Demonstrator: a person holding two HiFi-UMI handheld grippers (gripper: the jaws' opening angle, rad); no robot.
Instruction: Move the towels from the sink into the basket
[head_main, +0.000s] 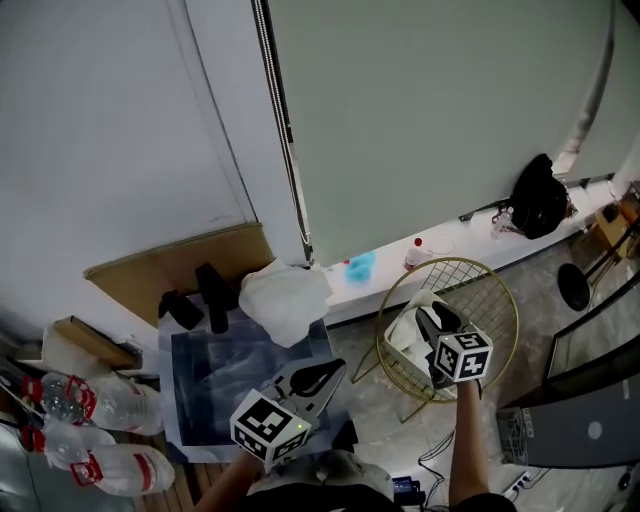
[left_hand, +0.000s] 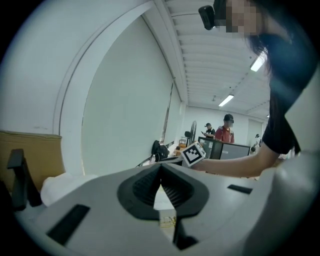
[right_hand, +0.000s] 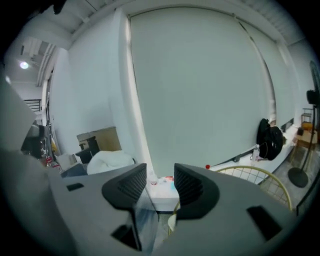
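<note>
One towel in basket; second towel on sink rim.
Right tongs apart over basket, left tongs closed; both empty.

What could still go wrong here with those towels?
The white towel is heaped at the sink's far corner; a clumsy grab could knock it off. The open right claw hangs just over the second towel in the wire basket and might snag it back out.
</note>
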